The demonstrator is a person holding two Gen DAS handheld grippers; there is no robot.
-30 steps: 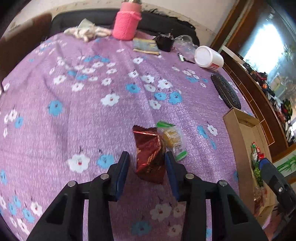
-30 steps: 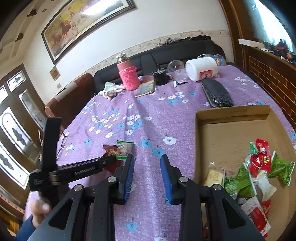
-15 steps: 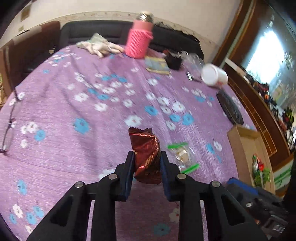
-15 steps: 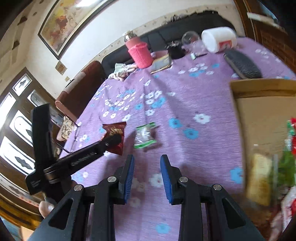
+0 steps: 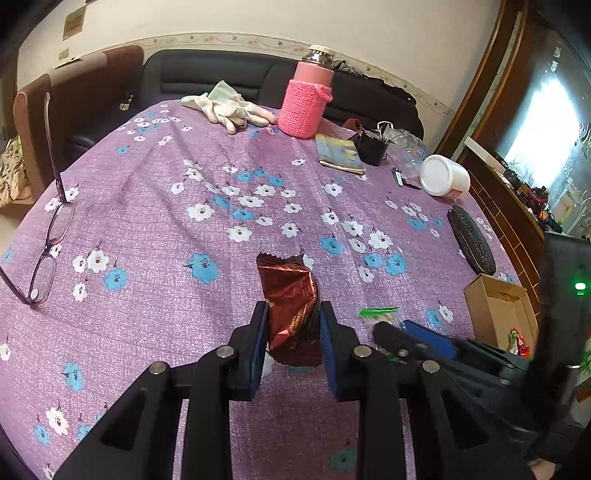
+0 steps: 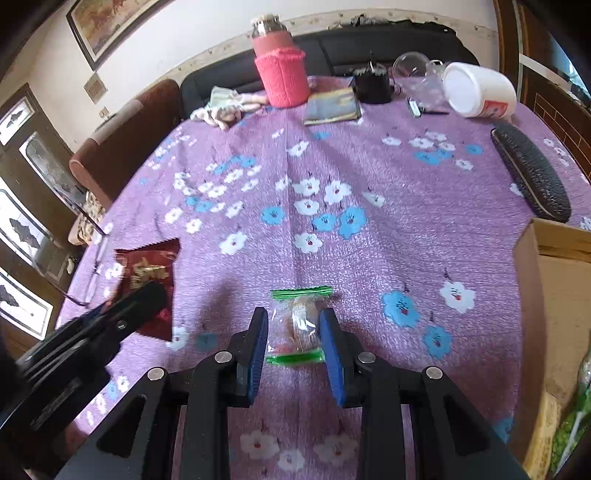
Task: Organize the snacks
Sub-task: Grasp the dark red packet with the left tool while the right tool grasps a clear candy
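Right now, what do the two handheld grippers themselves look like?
Both match: the left gripper and right gripper have glossy black triangular cut-out finger frames, silver round pivot bolts and blue ribbed pads. Seen from the left, the right unit's body shows a lit green indicator. No sleeves visible.

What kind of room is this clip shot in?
Most likely a home living room: a dark sofa behind a table with a flowered purple cloth, a framed painting on the wall, and glasses lying about.
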